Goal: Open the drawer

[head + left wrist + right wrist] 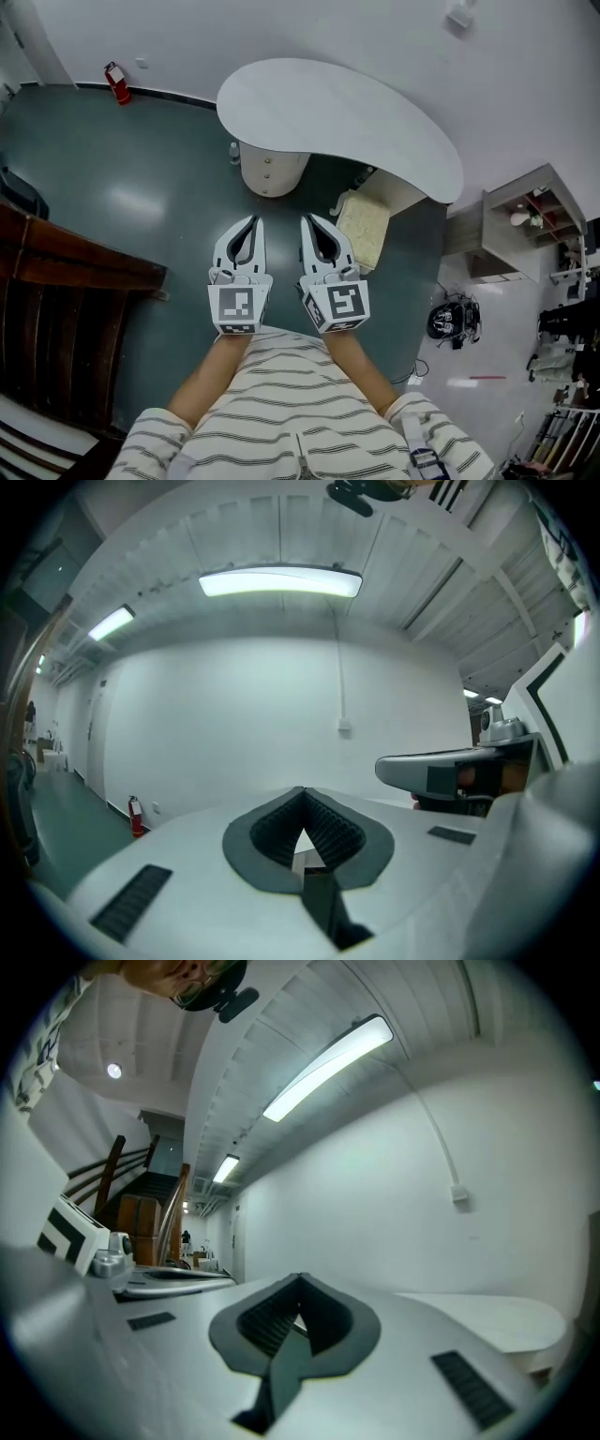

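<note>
Both grippers are held side by side in front of my striped shirt, level above the dark green floor. My left gripper (253, 221) is shut with nothing in it; its ribbed pads meet at the tip (302, 791). My right gripper (307, 220) is likewise shut and empty (300, 1280). Both point towards a white curved table (375, 122) a short way ahead. Under the table's right end stands a low cream cabinet (364, 230); I cannot make out a drawer front on it from here.
A cream round pedestal (272, 169) carries the table. A red fire extinguisher (117, 84) stands by the far wall. Dark wooden furniture (66, 281) fills the left side. At the right are an open shelf unit (525, 220) and a black object (453, 321) on the floor.
</note>
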`<act>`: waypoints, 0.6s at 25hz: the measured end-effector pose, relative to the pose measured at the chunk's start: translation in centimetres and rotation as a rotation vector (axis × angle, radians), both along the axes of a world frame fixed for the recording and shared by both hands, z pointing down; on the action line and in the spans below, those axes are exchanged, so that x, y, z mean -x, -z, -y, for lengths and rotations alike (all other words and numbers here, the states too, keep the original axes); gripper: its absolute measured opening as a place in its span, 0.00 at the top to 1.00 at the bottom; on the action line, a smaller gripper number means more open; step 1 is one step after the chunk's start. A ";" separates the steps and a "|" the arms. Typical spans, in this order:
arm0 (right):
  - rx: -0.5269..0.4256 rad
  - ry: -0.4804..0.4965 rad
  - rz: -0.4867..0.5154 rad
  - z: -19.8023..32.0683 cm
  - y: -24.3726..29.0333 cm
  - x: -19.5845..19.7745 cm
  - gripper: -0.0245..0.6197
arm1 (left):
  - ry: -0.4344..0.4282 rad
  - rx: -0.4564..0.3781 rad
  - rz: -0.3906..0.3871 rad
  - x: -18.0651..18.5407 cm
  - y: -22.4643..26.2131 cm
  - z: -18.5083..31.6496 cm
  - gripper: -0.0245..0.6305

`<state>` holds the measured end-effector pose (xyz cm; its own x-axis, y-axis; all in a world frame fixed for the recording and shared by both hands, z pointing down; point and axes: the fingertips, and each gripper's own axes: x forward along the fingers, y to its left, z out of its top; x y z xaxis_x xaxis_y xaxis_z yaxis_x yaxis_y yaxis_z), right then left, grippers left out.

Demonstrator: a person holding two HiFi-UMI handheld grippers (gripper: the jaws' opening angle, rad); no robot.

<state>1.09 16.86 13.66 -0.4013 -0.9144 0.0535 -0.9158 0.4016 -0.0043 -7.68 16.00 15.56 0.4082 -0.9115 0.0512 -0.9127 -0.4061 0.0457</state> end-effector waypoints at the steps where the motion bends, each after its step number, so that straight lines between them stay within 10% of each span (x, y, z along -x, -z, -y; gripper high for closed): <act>1: 0.003 -0.006 -0.002 1.1 0.0 0.3 0.94 | -0.005 0.003 0.000 0.3 0.0 1.2 0.95; 15: 0.038 -0.110 0.004 14.1 -0.2 1.0 0.94 | -0.149 0.030 -0.028 0.3 0.1 14.1 0.95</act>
